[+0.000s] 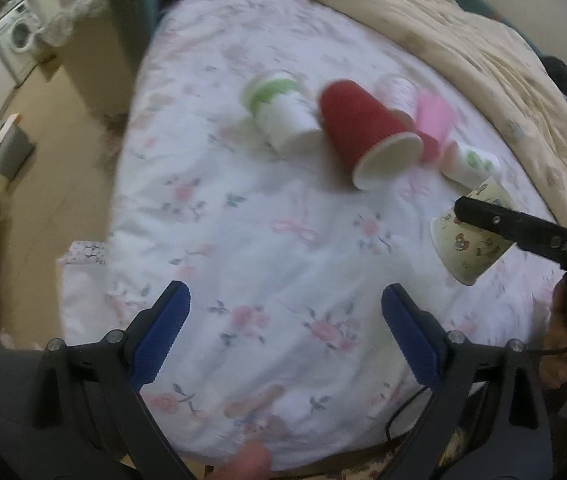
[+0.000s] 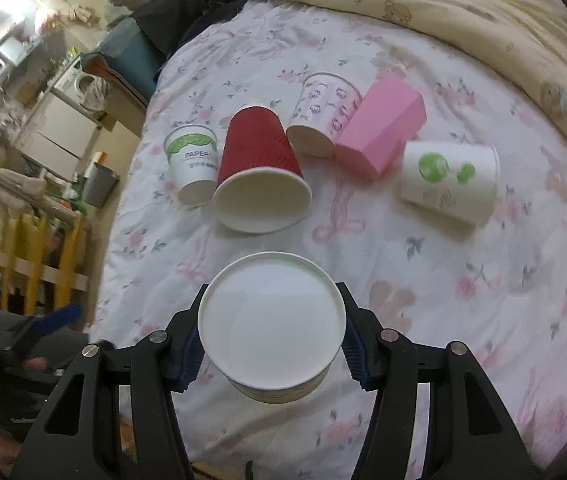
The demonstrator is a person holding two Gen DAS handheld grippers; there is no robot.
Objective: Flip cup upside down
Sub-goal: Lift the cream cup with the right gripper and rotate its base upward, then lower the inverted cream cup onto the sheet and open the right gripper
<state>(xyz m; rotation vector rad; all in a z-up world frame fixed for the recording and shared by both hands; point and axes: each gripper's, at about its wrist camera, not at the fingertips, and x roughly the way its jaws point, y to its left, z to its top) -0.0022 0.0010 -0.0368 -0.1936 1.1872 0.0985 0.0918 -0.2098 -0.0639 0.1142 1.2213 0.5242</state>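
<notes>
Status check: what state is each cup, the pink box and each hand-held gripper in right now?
Cartoon cup: held off the bed, tilted.
Red cup: on its side.
Pink box: on its side.
Right hand-held gripper: shut on cartoon cup.
Left hand-held gripper: open, empty.

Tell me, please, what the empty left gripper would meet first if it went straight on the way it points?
Probably the floral bedsheet itself; the left gripper points down at bare fabric, and the red cup lies farther on, though depth is unclear.
</notes>
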